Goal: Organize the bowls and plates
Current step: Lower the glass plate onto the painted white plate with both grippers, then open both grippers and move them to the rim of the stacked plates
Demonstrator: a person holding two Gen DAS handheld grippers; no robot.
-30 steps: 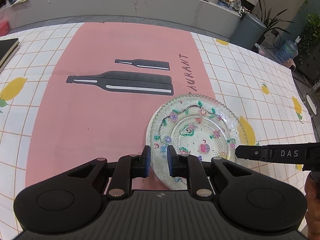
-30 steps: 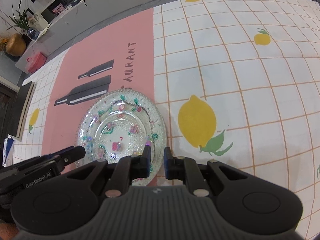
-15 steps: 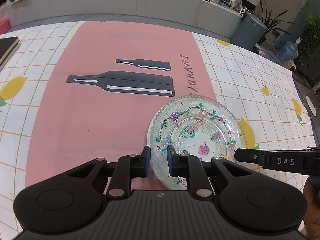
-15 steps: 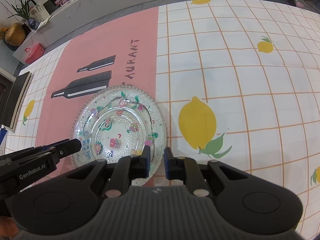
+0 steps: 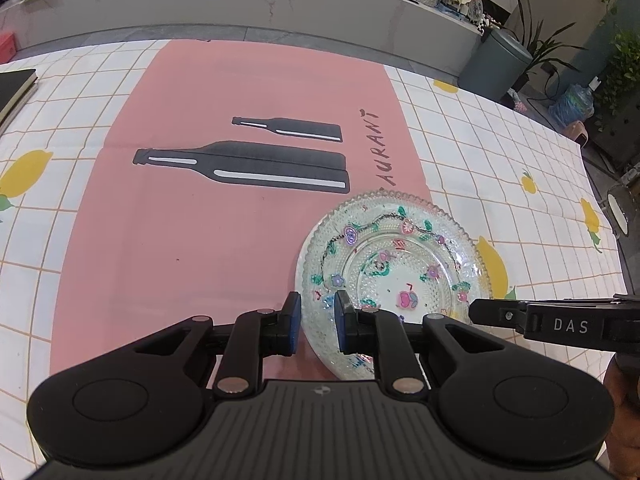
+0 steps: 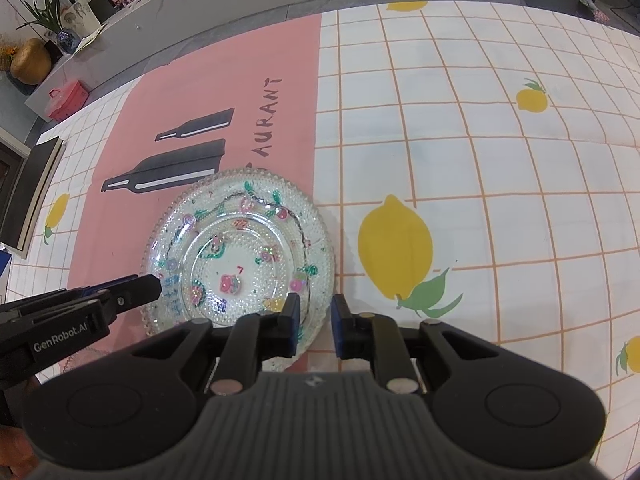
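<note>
We look steeply down from close above each tool; both views share the glass plate [image 5: 394, 268] [image 6: 240, 256] between them.

Table covered by a white tablecloth [image 5: 496, 148] with an orange grid and lemon prints. A pink mat [image 5: 200, 216] lies on it, printed with two black bottle shapes and partial lettering. A dark book [image 5: 14, 88] sits at the left edge. Beyond the table: grey counter [image 5: 240, 4], grey bin [image 5: 494, 64], potted plants [image 5: 540, 46], blue water jug [image 5: 570, 104]
</note>
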